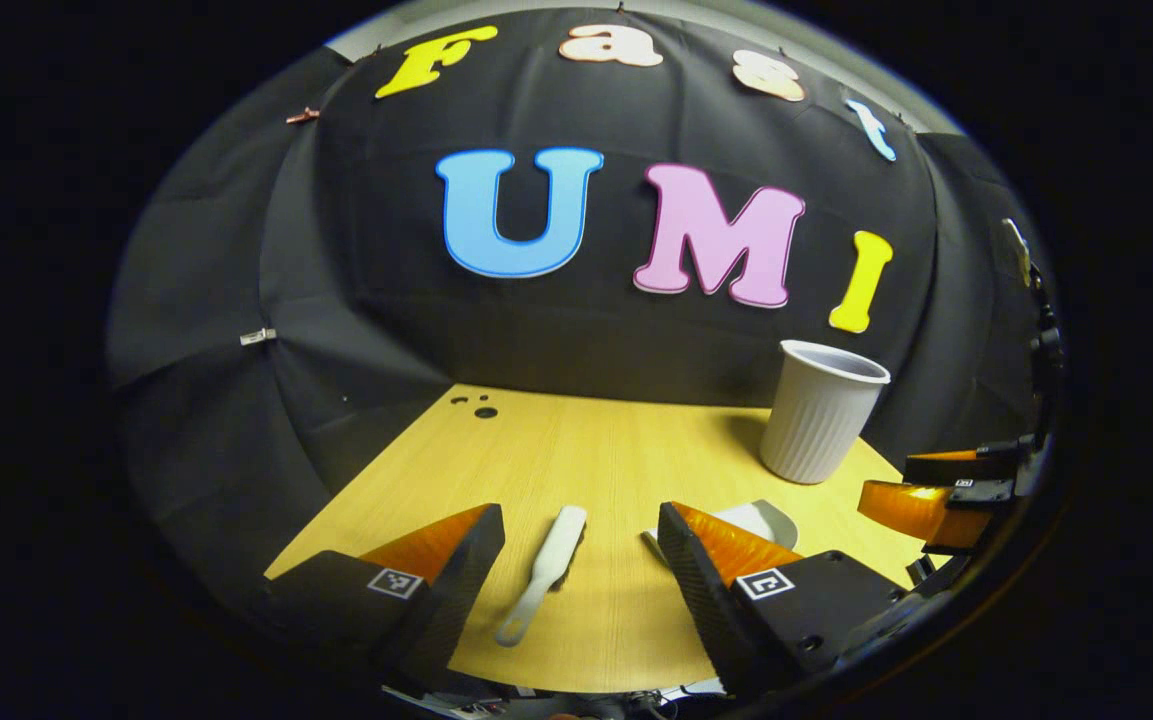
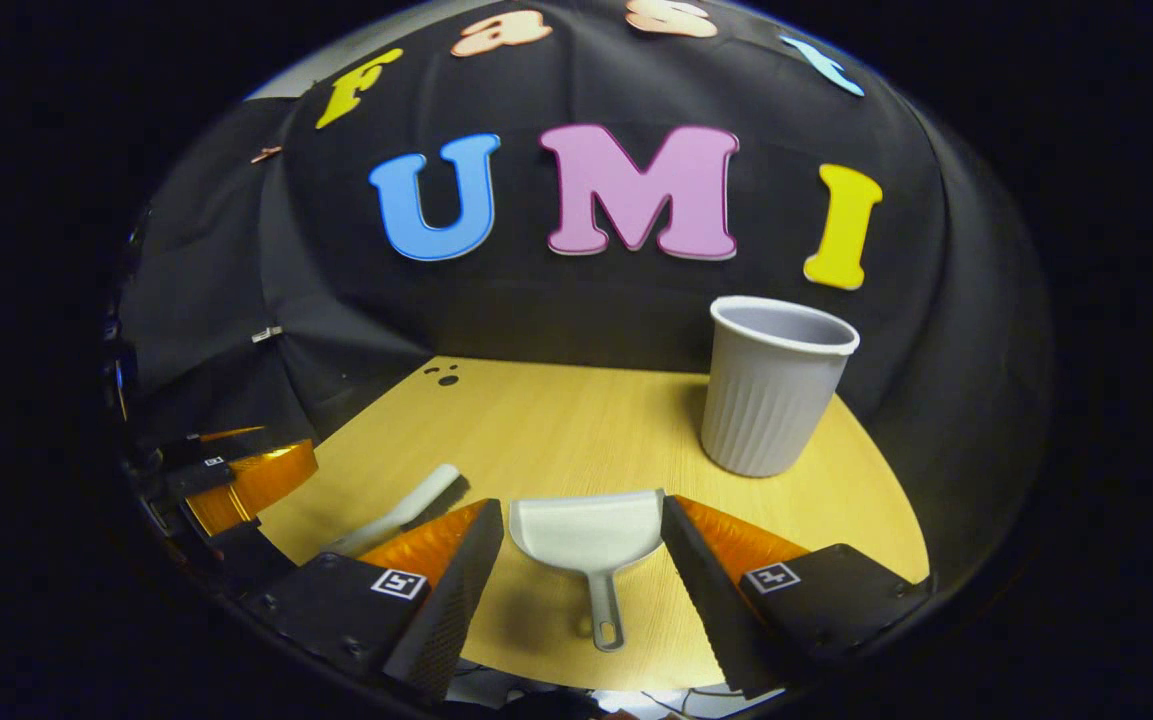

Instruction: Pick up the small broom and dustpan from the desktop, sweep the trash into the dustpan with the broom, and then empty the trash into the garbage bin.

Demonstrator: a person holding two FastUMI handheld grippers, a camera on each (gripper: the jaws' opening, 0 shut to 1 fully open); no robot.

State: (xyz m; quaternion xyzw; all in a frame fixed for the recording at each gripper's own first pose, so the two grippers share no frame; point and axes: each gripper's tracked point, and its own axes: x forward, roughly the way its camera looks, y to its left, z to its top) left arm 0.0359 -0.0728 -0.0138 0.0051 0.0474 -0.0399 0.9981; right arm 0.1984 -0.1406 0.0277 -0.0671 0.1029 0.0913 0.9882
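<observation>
- Your worktop (image 2: 576, 430) is a pale wood surface that runs back to the black cloth wall.
- The garbage bin (image 2: 774, 385), a grey ribbed tub, stands upright on the worktop at about 1 o'clock in the right gripper view and at about 2 o'clock in the left gripper view (image 1: 820, 412).
- Your right gripper (image 2: 581, 570) has its fingers spread apart, one on each side of the dustpan, touching nothing.
- Your left gripper (image 1: 581, 570) is likewise spread wide, with the broom lying between its fingers untouched.
- The dustpan (image 2: 588, 545) lies flat at 6 o'clock in the right gripper view, its handle pointing back toward you.
- The small broom (image 1: 544, 572) lies flat at 6 o'clock in the left gripper view, handle end nearest you.
- A few small dark bits of trash (image 2: 445, 376) sit at the worktop's far edge, about 11 o'clock, well apart from both tools.
</observation>
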